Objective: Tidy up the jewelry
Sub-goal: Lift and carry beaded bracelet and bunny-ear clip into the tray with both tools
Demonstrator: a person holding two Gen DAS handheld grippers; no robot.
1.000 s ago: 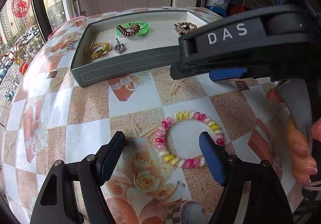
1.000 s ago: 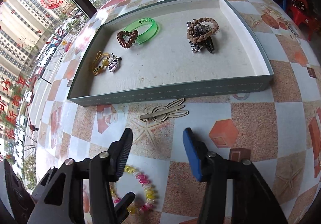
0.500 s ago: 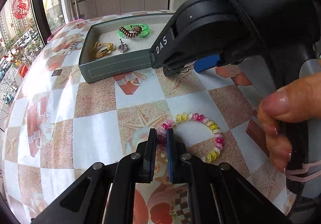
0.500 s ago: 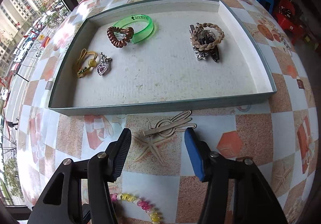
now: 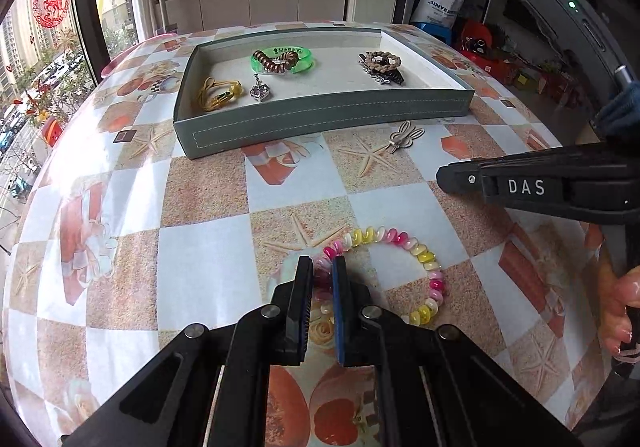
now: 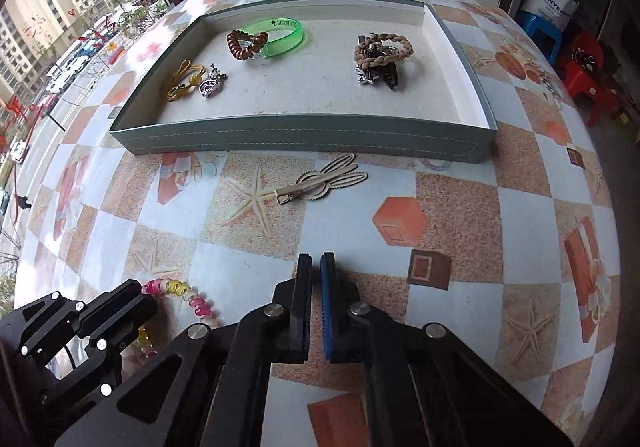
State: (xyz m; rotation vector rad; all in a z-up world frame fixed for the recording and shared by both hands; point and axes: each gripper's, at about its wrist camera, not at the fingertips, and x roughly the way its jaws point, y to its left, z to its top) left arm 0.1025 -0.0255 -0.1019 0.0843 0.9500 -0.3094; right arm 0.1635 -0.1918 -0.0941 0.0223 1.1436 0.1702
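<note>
A pink, yellow and white coil bracelet [image 5: 404, 251] lies on the patterned tabletop; it also shows in the right wrist view [image 6: 188, 297]. My left gripper [image 5: 322, 267] is shut on the bracelet's left rim. My right gripper [image 6: 316, 267] is shut and empty above the table, a short way in front of a beige rabbit-shaped hair clip [image 6: 324, 183], which also shows in the left wrist view [image 5: 404, 137]. The grey-green tray [image 6: 304, 137] behind the clip holds a green bangle [image 6: 280, 35], a brown coil tie [image 6: 244, 43], a yellow cord [image 6: 182, 81], a silver pendant [image 6: 210, 85] and a braided band on dark clips [image 6: 380, 55].
The tray [image 5: 320, 115] stands at the far middle of the round table. In the left wrist view the right gripper [image 5: 560, 187] reaches in from the right, with the hand that holds it. Plastic stools and bags stand beyond the table's right edge.
My left gripper closed on the bracelet's left rim and stays shut on it. My right gripper went from open to shut and drew back from the hair clip, empty.
</note>
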